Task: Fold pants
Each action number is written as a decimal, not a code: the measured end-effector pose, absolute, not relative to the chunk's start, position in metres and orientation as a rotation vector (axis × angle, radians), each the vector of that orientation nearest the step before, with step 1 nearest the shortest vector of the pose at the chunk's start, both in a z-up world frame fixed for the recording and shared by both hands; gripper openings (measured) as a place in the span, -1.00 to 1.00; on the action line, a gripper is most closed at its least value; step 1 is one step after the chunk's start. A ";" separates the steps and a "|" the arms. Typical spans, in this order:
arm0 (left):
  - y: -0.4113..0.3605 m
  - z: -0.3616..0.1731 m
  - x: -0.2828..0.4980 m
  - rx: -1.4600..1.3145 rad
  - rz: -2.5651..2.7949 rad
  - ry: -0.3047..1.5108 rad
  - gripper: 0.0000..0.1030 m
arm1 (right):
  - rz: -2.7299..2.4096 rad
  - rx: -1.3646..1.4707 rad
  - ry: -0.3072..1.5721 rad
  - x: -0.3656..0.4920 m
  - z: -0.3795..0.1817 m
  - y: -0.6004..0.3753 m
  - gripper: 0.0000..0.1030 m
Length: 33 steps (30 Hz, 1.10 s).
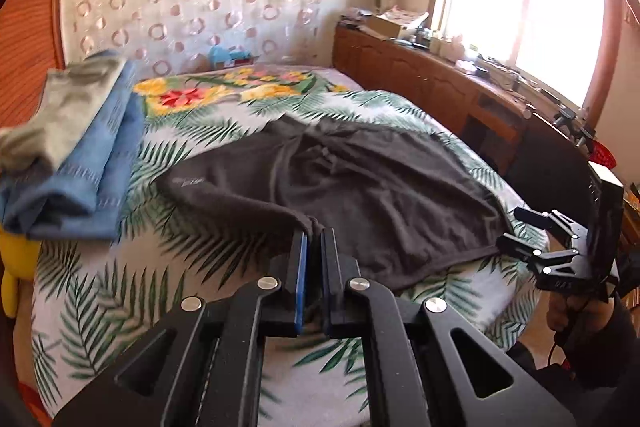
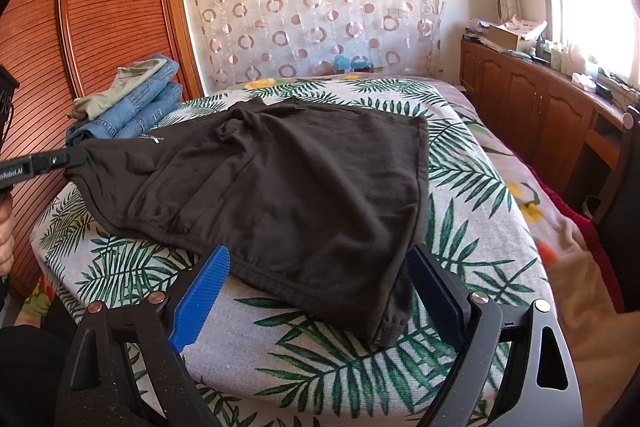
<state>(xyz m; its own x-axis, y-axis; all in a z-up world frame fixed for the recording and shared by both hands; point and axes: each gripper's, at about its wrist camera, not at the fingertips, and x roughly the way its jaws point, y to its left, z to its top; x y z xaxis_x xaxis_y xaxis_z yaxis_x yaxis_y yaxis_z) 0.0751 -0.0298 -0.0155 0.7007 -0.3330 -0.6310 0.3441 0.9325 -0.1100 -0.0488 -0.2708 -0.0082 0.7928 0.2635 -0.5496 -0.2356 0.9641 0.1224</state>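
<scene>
Between spread right gripper (image 2: 316,291) jaws: black cotton pants (image 2: 280,183), ungrasped. Left gripper (image 1: 314,259) clamped on hem (could slip, undoing fold).

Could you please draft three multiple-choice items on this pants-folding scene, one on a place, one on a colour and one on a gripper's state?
1. Where do the folded jeans lie?
A. On the bed, near the wardrobe
B. On the window cabinet
C. On the floor

2. What colour are the pants being folded?
A. Blue
B. Dark brown-black
C. Red

3. How is the left gripper?
A. Wide open above the pants
B. Shut on the pants
C. Out of view

Answers: 1 A, the stack sits on the bedspread beside the slatted wardrobe. 2 B, the spread cloth is dark throughout. 3 B, its pads pinch a bunched corner, while the right gripper is open around the near hem.
</scene>
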 end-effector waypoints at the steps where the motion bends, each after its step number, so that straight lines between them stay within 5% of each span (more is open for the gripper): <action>1: -0.033 -0.013 0.077 0.020 -0.386 0.697 -0.86 | 0.267 0.050 0.598 -0.049 -0.007 -0.271 0.74; 23: -0.112 0.002 0.111 0.053 -0.512 0.702 -0.84 | 0.242 0.072 0.575 -0.052 -0.010 -0.271 0.65; 25: -0.108 0.002 0.110 0.047 -0.489 0.695 -0.63 | 0.241 0.076 0.580 -0.051 -0.010 -0.271 0.65; 30: -0.088 0.005 0.104 0.007 -0.454 0.660 0.31 | 0.245 0.076 0.583 -0.051 -0.010 -0.266 0.65; 33: -0.075 0.004 0.100 -0.022 -0.454 0.645 0.53 | 0.252 0.075 0.583 -0.050 -0.009 -0.268 0.65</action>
